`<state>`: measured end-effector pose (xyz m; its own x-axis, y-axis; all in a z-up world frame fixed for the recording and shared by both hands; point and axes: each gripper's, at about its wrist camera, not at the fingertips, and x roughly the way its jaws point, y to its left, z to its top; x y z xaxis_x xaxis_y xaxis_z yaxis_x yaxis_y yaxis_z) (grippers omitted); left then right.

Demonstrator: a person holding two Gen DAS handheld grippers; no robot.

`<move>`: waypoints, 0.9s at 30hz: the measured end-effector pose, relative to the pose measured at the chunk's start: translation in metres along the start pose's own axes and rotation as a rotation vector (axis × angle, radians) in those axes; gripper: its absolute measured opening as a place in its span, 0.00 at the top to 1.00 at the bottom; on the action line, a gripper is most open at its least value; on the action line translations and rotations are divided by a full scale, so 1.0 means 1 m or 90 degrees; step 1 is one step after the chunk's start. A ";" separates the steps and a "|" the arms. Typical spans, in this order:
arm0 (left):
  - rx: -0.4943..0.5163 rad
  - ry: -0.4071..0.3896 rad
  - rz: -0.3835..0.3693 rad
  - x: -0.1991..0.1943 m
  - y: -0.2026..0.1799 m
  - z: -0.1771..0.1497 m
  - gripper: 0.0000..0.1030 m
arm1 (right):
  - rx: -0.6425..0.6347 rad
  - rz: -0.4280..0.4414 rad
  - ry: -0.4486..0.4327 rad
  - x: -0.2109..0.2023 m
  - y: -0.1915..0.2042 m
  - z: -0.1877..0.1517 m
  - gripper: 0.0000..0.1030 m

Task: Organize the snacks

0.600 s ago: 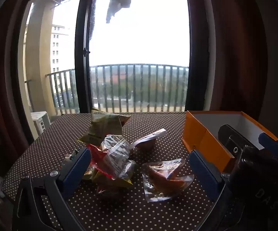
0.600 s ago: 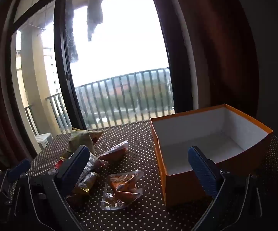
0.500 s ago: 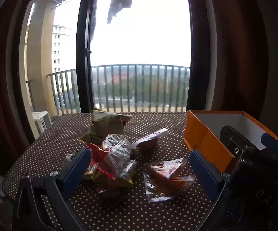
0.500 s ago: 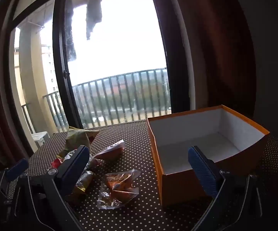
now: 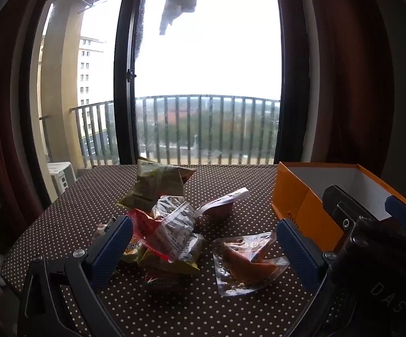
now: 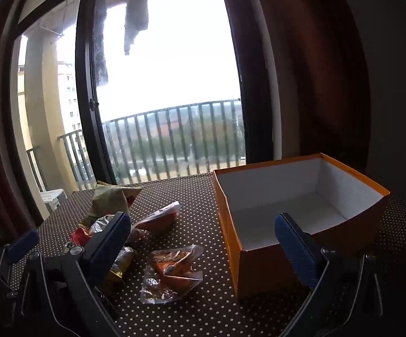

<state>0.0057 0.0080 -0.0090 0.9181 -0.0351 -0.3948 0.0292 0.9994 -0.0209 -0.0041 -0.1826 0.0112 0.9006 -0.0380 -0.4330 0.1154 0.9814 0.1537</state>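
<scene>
Hovering over the dotted surface (image 5: 70, 213), both tongs stand wide apart with nothing between their blue pads. The left tongs (image 5: 203, 248) point toward a loose heap of snacks (image 5: 163, 224): a green bag (image 5: 158, 185) at the far side, a clear zip bag (image 5: 174, 224) lying on red and yellow packets, and a small brown cup (image 5: 219, 207) with its white lid peeled half up. Just to the right of the heap lies a clear pouch (image 5: 247, 261) with something orange inside, apart from the other packets.

An open orange box (image 6: 259, 264) stands at the right of the surface, white inside and holding nothing visible. In the right wrist view the right tongs (image 6: 203, 245) face the gap between pouch (image 6: 172, 269) and box, with the right pad in front of the box's near wall. The left tongs (image 6: 20, 245) show at the lower left edge of that view, while the right tongs (image 5: 371, 224) show dark at the lower right of the left view, before the box (image 5: 298, 193).

Beyond the surface are a tall window (image 5: 208, 70), a railing (image 5: 203, 129) and dark red curtains (image 6: 315, 70).
</scene>
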 end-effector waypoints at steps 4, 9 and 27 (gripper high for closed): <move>0.004 -0.002 0.004 0.000 0.000 -0.001 0.01 | -0.005 0.004 0.003 0.001 0.003 -0.003 0.00; 0.004 -0.003 0.005 0.000 -0.001 -0.002 0.01 | -0.007 0.003 0.005 0.001 0.005 -0.003 0.00; 0.024 -0.011 -0.007 -0.002 -0.016 -0.005 0.01 | -0.015 0.017 0.005 -0.003 0.010 -0.005 0.00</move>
<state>0.0011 -0.0081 -0.0127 0.9243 -0.0456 -0.3790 0.0533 0.9985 0.0100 -0.0081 -0.1719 0.0094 0.8998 -0.0110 -0.4361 0.0820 0.9861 0.1444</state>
